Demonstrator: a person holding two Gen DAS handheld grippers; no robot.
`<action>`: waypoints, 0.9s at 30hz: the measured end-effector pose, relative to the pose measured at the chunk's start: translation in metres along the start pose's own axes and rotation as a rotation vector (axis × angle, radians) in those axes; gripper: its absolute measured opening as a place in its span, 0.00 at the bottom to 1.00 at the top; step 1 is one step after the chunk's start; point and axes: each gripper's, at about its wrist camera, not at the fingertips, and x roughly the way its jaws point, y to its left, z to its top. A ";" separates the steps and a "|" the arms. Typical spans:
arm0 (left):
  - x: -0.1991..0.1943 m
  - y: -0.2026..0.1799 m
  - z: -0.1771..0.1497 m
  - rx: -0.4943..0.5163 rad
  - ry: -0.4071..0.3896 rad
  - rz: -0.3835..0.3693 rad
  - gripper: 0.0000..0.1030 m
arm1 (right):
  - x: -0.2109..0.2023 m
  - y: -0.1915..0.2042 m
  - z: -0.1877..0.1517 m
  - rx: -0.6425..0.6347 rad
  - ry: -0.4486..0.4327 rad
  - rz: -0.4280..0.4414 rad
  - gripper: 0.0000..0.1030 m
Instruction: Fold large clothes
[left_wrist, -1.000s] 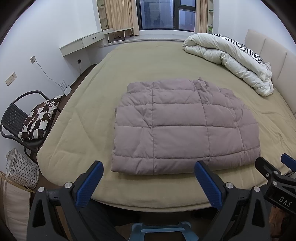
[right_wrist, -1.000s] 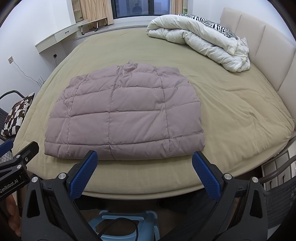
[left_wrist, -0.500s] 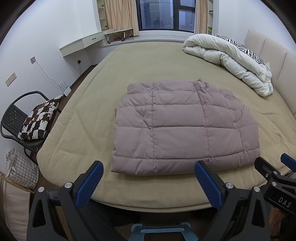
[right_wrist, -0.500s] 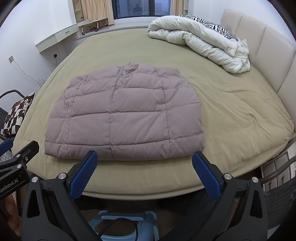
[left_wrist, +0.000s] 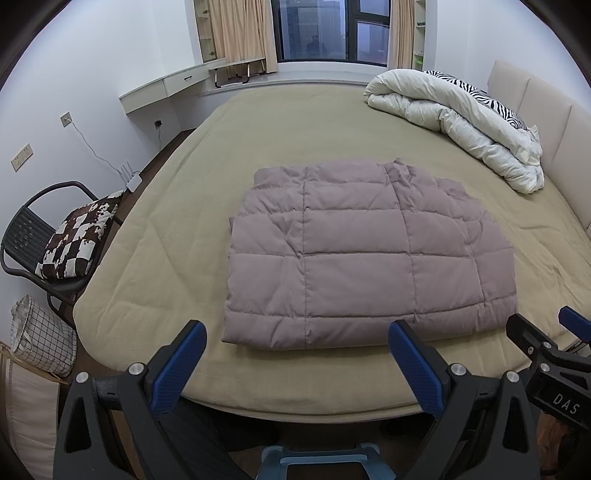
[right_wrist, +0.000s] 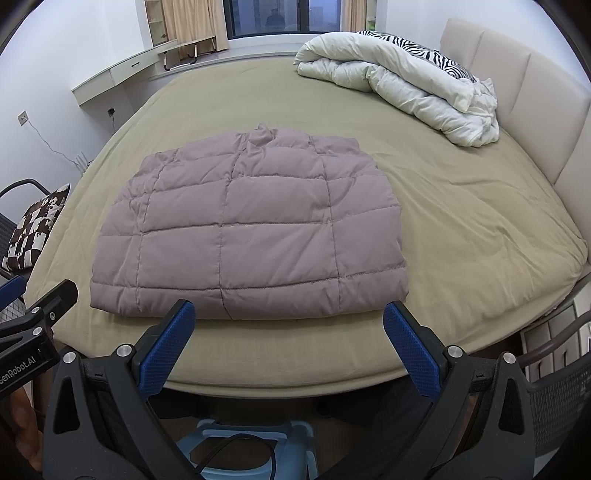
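Observation:
A mauve quilted puffer jacket (left_wrist: 365, 254) (right_wrist: 247, 229) lies flat on the olive bedsheet, sleeves tucked under, collar at the far side, hem toward me. My left gripper (left_wrist: 297, 341) hangs open just off the bed's near edge, short of the hem, with nothing between its blue pads. My right gripper (right_wrist: 288, 321) is open too, its tips level with the hem and apart from the cloth. Each gripper shows at the edge of the other's view: the right gripper (left_wrist: 546, 350), the left gripper (right_wrist: 33, 314).
A rolled white duvet with zebra print (left_wrist: 461, 118) (right_wrist: 399, 85) lies at the bed's far right by the headboard (right_wrist: 517, 81). A chair with a brown checked cushion (left_wrist: 77, 236) and a grid-pattern basket (left_wrist: 37, 339) stand on the left. The bed (left_wrist: 314, 122) spreads wide around the jacket.

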 end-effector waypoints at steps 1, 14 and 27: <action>0.000 0.000 0.000 0.000 0.000 0.000 0.98 | 0.000 0.000 0.000 -0.001 -0.001 0.000 1.00; -0.003 -0.003 -0.002 0.003 -0.036 0.005 0.98 | 0.001 0.002 -0.002 -0.003 0.003 -0.005 1.00; -0.005 -0.006 -0.002 0.003 -0.052 0.033 0.98 | 0.005 0.003 -0.004 -0.002 0.015 -0.005 1.00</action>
